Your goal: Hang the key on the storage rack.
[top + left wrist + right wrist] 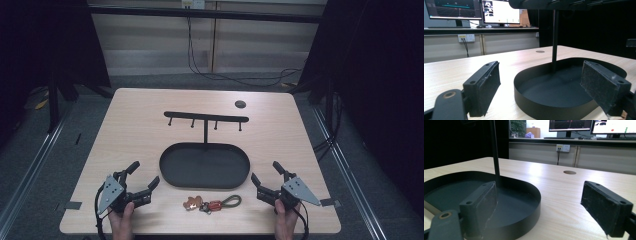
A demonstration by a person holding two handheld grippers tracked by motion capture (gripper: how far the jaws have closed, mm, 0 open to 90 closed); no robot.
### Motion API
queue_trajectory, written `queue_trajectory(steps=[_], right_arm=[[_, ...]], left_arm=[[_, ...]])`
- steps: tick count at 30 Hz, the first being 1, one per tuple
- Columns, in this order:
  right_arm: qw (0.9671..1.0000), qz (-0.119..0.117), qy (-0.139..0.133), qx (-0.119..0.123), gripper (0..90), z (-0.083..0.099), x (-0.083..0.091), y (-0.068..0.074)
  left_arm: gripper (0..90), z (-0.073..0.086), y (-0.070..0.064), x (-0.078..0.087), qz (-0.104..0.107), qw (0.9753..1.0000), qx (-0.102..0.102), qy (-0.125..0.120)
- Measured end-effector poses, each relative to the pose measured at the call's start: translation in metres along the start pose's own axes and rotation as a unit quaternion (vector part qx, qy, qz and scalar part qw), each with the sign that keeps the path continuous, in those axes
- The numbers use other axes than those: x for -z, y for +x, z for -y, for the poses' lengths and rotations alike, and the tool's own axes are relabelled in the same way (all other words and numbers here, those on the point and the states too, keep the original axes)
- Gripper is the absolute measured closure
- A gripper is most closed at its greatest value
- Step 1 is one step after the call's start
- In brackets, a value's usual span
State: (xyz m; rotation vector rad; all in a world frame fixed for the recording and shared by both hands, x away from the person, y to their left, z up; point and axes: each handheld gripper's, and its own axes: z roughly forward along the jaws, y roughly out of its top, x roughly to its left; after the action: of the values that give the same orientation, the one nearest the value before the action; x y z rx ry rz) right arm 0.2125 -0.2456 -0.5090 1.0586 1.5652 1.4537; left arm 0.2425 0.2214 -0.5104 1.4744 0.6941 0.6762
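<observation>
A black oval tray (161,168) sits mid-table, with a thin post rising from its far side to a crossbar (205,116) that carries several hooks. A keychain (212,203) with a brown charm, a red clip and an olive loop lies on the table just in front of the tray. My left gripper (144,175) rests open at the front left, aimed at the tray. My right gripper (265,171) rests open at the front right. In the left gripper view the left gripper (541,90) frames the tray wall (536,105). In the right gripper view the right gripper (544,207) has bare table between its jaws, beside the tray (529,212).
A round hole (240,104) is cut in the tabletop behind the stand. Bits of tape mark the front corners. Monitors and a wall socket stand beyond the table, and cables trail on the floor at the back.
</observation>
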Motion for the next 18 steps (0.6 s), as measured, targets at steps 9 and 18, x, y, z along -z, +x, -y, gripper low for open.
queue_trajectory(steps=[9, 18], right_arm=[[0.9995, 0.014, -0.008, -0.028, 12.7, 0.0005, 0.0023, -0.0021], [0.9999, -0.001, -0.005, -0.011, 24.8, 0.0005, 0.0036, 0.0017]], left_arm=[[15.7, 0.0000, -0.0005, -0.0003, -0.002, 1.0000, 0.003, -0.002], [15.6, 0.0001, -0.0007, -0.0004, -0.002, 1.0000, 0.005, -0.003]])
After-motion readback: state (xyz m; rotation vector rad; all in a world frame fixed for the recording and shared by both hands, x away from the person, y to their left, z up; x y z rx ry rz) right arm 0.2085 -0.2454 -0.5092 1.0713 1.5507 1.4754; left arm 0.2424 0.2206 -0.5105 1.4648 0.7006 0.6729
